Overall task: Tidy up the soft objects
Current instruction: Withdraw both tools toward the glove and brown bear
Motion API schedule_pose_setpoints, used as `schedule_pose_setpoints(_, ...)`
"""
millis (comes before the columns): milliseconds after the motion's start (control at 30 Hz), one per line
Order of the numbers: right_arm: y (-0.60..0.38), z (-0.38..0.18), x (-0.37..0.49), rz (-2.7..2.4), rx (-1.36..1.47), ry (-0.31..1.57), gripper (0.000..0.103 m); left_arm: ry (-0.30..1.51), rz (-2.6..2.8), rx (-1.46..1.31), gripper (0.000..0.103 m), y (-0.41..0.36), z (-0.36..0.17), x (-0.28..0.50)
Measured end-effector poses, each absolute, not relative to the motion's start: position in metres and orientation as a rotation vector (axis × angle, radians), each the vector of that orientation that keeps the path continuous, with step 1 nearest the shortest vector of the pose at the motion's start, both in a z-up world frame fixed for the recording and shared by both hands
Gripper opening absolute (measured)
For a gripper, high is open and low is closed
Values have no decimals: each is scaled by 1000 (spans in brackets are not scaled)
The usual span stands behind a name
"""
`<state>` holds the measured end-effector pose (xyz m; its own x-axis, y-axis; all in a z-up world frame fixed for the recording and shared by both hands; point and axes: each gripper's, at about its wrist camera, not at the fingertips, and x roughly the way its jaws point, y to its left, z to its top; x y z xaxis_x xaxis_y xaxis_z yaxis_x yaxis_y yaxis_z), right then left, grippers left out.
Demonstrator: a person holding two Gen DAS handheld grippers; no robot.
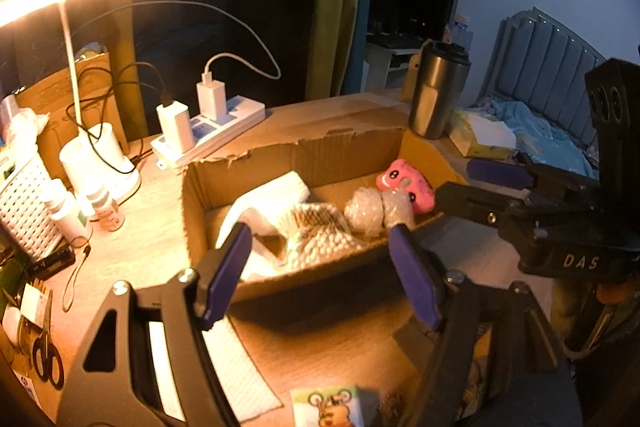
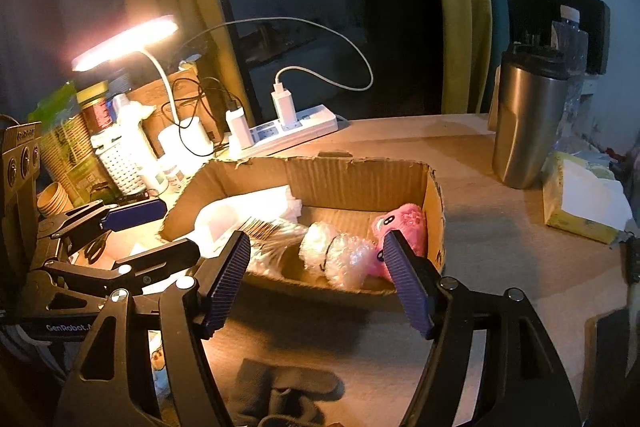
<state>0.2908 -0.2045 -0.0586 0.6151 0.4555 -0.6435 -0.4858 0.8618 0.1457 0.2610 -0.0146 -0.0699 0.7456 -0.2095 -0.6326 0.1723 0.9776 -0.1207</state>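
Cardboard box [image 2: 352, 179] sits mid-desk holding the soft stuff: pink plush [image 2: 404, 227] in its right end, bubble-wrap roll [image 2: 340, 255] beside it, bag of white beads [image 1: 320, 243] and white foam sheet [image 1: 272, 195] further left. I see my left gripper [image 1: 320, 267] and right gripper [image 2: 316, 275] both spread wide, holding nothing, poised at the box's near wall. Dark socks [image 2: 280, 391] lie on the desk in front of it.

Your left claw [image 1: 320, 259] shows black angular arms with triangular cut-outs, silver screws at the pivots and ribbed purple pads [image 1: 226, 273]. Your right claw [image 2: 316, 277] matches it: black frame, silver screws, purple pads. White "DAS" lettering marks one body, "GenRobot" the other.
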Motion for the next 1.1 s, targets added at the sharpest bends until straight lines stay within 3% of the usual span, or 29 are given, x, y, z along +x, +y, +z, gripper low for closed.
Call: schedule_pose_setpoints(1100,-182,-50,195,534,-112,699,72,657,-175,-103,73,19,-70,164)
